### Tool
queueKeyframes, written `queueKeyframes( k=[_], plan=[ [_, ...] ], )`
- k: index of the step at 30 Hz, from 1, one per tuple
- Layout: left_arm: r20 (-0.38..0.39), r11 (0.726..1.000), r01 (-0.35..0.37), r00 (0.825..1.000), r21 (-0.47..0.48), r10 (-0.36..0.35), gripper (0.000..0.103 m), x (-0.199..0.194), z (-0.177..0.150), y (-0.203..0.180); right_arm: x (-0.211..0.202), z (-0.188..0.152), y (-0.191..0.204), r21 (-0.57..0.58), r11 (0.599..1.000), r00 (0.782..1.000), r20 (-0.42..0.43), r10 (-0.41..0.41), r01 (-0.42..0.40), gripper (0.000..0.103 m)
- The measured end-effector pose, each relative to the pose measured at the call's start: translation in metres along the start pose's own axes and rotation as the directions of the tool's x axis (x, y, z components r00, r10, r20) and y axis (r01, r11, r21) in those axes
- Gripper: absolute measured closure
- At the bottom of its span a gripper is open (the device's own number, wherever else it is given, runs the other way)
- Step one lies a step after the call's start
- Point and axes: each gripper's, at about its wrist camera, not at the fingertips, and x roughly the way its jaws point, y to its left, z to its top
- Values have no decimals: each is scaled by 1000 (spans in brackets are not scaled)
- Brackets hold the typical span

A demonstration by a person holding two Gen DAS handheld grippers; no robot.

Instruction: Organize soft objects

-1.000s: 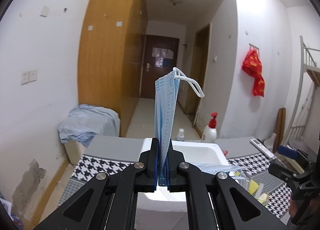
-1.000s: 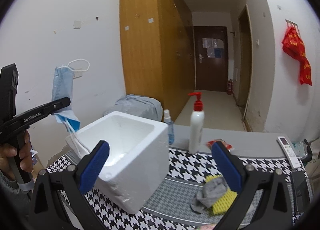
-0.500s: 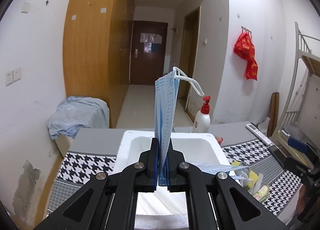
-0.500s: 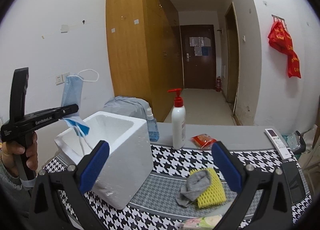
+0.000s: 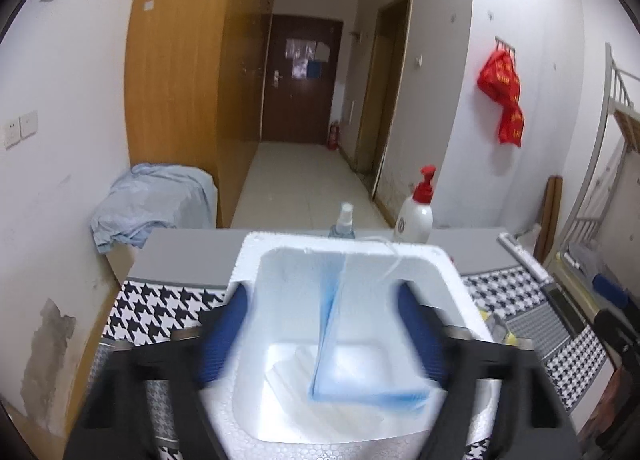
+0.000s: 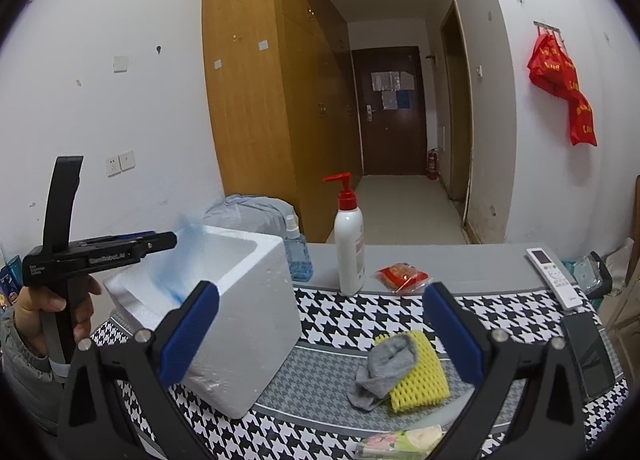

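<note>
A blue face mask [image 5: 340,344] drops blurred into the white foam box [image 5: 448,272], over a white item on its bottom. My left gripper [image 5: 324,332] is open above the box, its blue pads wide apart. In the right wrist view the left gripper [image 6: 168,240] hangs over the foam box [image 6: 248,324] with a blue blur of the mask [image 6: 176,260] below it. My right gripper [image 6: 316,328] is open and empty above the table. A grey sock [image 6: 384,368] lies on a yellow foam net [image 6: 420,380].
A pump bottle [image 6: 349,244], a spray bottle [image 6: 298,252], a red snack packet [image 6: 402,274], a remote [image 6: 554,276] and a phone [image 6: 588,356] sit on the houndstooth table [image 6: 360,312]. A tissue pack [image 6: 400,440] lies at the front edge.
My left gripper has opened and let go of the mask, which falls into the foam box. The right gripper has shifted slightly and stays open.
</note>
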Motion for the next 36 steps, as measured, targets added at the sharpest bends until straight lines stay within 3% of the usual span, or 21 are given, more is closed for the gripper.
queueKeyframes(
  k=[3, 10, 36],
  plan=[
    [34, 1000, -14, 999, 9, 13, 1, -9, 0, -2, 0, 0, 0, 1, 1000, 1000, 1, 2, -2, 0],
    [69, 998, -27, 997, 60, 23, 1, -21, -6, -17, -3, 0, 1, -10, 1000, 1000, 4, 2, -2, 0],
    [228, 996, -20, 974, 91, -1, 1, -90, -23, -60, -49, -5, -1, -37, 999, 997, 74, -21, 23, 0]
  ],
)
